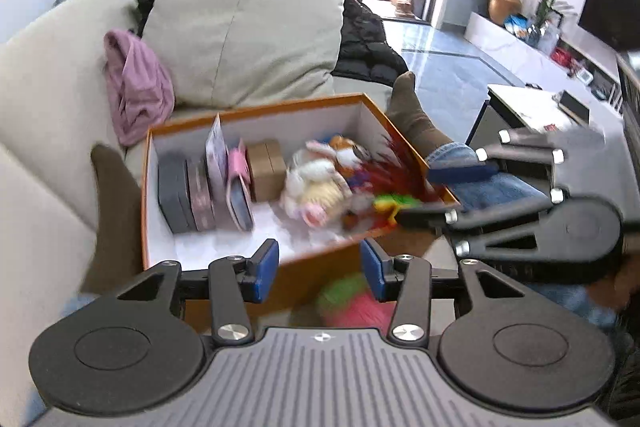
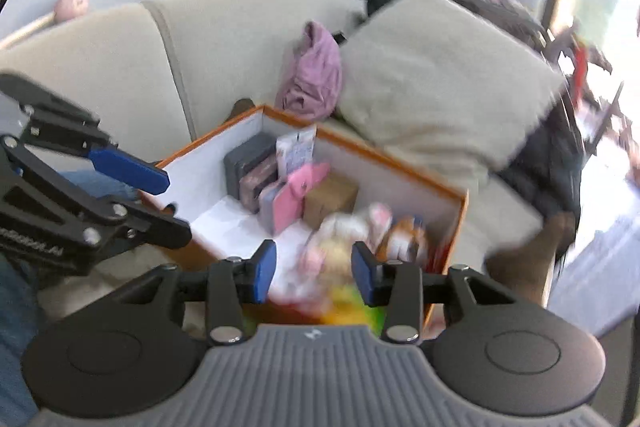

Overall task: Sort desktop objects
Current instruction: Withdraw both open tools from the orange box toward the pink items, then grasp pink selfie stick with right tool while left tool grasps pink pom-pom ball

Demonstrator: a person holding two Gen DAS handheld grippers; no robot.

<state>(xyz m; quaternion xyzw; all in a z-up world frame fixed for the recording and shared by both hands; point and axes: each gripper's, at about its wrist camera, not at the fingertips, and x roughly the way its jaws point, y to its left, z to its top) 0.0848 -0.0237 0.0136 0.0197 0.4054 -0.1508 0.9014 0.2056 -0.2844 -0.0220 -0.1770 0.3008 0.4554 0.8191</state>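
An orange box (image 1: 256, 109) with white inside stands on the beige sofa. It holds upright cases (image 1: 188, 193), a brown carton (image 1: 266, 169), plush toys (image 1: 316, 183) and a red feathery toy (image 1: 390, 169). My left gripper (image 1: 319, 269) is open at the box's near wall; a blurred green-and-pink ball (image 1: 352, 303) lies below its jaws. My right gripper (image 1: 414, 193) is open over the box's right corner. In the right wrist view the right gripper (image 2: 314, 273) is open above the plush toys (image 2: 348, 231), with a blurred yellow-green object (image 2: 340, 311) below. The left gripper (image 2: 160, 203) shows at left.
A beige cushion (image 1: 248, 27) and a purple cloth (image 1: 136, 87) lie behind the box on the sofa (image 1: 44, 99). A person's socked foot (image 1: 416, 115) and jeans leg are right of the box. A low table (image 1: 532, 107) and TV bench stand at right.
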